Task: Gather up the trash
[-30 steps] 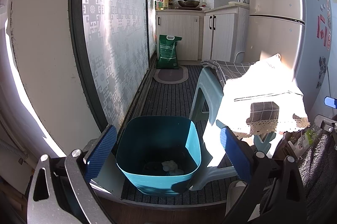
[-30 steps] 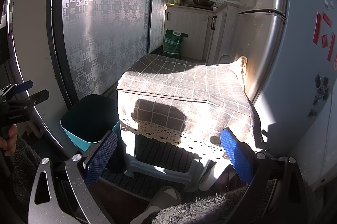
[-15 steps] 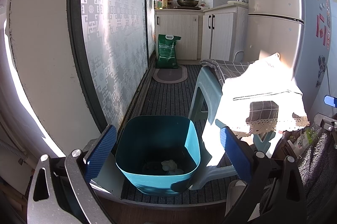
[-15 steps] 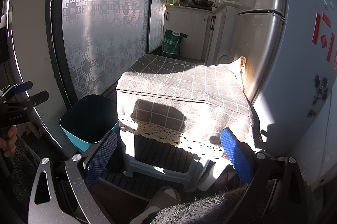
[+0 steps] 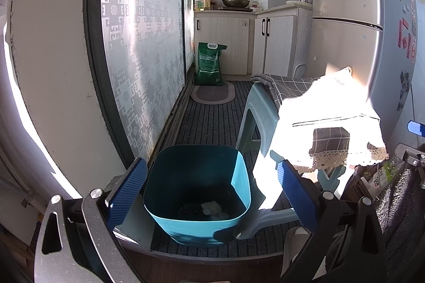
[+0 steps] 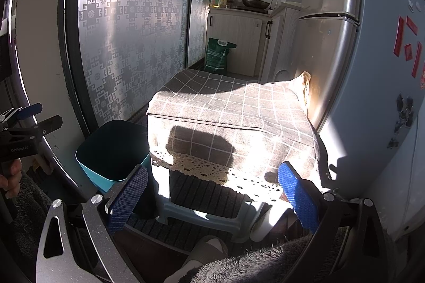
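A teal trash bin (image 5: 198, 192) stands on the striped floor mat beside a stool; crumpled pale trash (image 5: 211, 207) lies at its bottom. My left gripper (image 5: 209, 184) is open and empty, held just above and in front of the bin's opening. The bin also shows in the right wrist view (image 6: 111, 150), left of the stool. My right gripper (image 6: 212, 192) is open and empty, facing the front of the cloth-covered stool (image 6: 228, 118). The left gripper's body (image 6: 24, 129) shows at the left edge of the right wrist view.
A patterned sliding glass door (image 5: 143, 49) runs along the left. A fridge (image 5: 350, 25) stands at the right, touching the stool's checked cloth (image 5: 326, 121). A green bag (image 5: 209, 63) and kitchen cabinets (image 5: 239, 43) are at the far end. A slippered foot (image 6: 204, 251) is below.
Both views shift only slightly; the left gripper has edged a little nearer the bin. Both grippers stay open and empty.
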The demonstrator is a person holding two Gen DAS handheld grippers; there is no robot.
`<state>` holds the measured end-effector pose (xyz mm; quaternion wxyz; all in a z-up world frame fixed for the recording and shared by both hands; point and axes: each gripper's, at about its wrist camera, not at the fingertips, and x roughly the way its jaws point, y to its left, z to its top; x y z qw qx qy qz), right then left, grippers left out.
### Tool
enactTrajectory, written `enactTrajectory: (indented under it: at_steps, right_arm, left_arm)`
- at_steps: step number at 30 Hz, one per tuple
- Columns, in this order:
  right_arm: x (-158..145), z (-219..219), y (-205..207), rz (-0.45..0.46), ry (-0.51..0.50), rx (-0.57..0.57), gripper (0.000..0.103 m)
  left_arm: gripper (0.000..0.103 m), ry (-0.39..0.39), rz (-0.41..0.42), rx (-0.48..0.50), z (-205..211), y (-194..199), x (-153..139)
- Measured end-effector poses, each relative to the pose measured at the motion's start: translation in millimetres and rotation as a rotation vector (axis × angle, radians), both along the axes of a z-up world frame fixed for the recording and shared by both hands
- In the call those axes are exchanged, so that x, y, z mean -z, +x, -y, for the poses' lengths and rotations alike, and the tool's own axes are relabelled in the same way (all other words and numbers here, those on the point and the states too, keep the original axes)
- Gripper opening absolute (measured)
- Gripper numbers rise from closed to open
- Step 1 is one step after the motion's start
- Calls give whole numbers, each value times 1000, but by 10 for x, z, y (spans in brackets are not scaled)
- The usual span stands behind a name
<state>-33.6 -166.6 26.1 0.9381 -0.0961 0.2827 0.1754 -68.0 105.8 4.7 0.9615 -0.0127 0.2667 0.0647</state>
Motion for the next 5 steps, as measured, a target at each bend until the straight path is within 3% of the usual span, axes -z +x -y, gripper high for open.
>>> enactTrajectory:
  at_steps: [5]
  right_arm:
    - [2,-5,-2,0,0,0,100]
  left_arm:
    - [100,4,0,1,5,0,-8]
